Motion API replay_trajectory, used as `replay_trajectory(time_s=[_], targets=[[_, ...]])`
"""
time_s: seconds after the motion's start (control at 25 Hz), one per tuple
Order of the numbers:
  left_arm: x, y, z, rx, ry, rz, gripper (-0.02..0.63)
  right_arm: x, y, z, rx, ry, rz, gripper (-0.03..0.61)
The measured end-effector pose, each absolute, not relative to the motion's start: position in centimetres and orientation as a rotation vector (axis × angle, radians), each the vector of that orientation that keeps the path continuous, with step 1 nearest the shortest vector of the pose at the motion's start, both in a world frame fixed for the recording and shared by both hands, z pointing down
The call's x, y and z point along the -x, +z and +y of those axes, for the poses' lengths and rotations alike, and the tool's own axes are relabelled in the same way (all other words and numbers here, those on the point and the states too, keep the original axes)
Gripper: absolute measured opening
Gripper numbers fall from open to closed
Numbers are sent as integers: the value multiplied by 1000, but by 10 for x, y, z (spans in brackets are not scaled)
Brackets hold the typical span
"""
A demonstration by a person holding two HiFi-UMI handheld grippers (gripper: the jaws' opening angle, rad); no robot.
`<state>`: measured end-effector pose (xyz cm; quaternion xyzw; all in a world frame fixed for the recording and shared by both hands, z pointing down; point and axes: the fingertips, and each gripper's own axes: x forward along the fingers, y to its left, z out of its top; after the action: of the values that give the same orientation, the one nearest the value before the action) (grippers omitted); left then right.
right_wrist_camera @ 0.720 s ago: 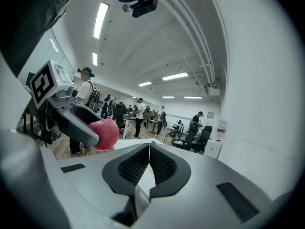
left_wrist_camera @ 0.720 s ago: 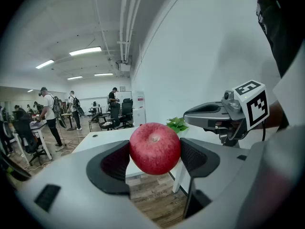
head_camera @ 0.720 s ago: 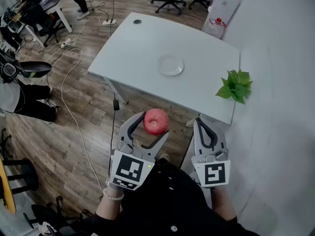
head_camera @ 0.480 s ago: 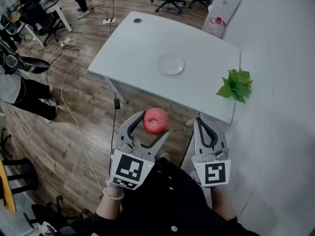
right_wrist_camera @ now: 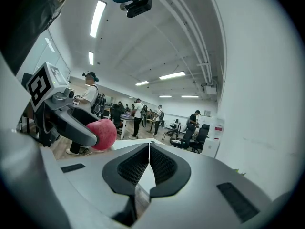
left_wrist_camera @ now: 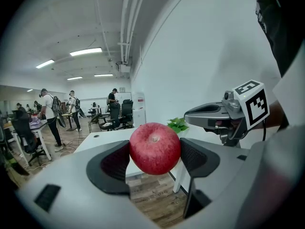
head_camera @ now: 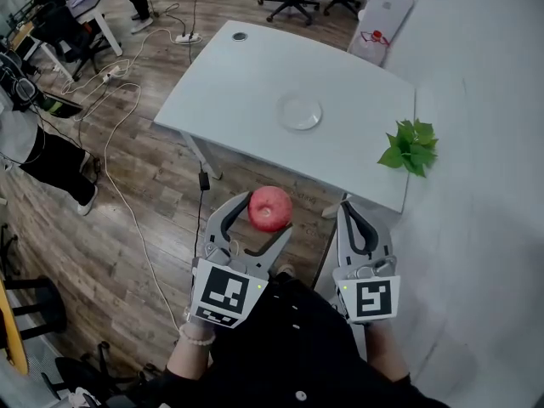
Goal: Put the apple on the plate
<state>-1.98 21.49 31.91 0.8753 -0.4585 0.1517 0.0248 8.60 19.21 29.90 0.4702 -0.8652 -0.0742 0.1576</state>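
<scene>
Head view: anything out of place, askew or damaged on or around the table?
Nothing stands out. The plate lies flat and empty on the white table, and the plant near its right edge looks intact. The apple is whole, clamped in the left gripper over the floor, short of the table. The right gripper is shut, empty.

left gripper (head_camera: 259, 217), right gripper (head_camera: 348, 211): grey | top (head_camera: 289, 347): black | bracelet (head_camera: 197, 338): seemingly beaded

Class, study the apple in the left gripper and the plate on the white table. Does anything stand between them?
Nothing visible does. The left gripper grips the apple above the floor, short of the table. The plate lies alone on its bare top, and the plant sits off to the right.
</scene>
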Motion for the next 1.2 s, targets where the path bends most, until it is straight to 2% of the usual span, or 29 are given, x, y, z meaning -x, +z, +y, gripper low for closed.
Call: replay_trajectory(time_s=[0.72, 1.2], targets=[[68, 320, 227, -2722, 445, -1448, 345, -42, 298, 207, -1377, -250, -2478, 43], [72, 327, 184, -2673, 456, -1516, 345, -36, 305, 153, -1310, -260, -2523, 43]])
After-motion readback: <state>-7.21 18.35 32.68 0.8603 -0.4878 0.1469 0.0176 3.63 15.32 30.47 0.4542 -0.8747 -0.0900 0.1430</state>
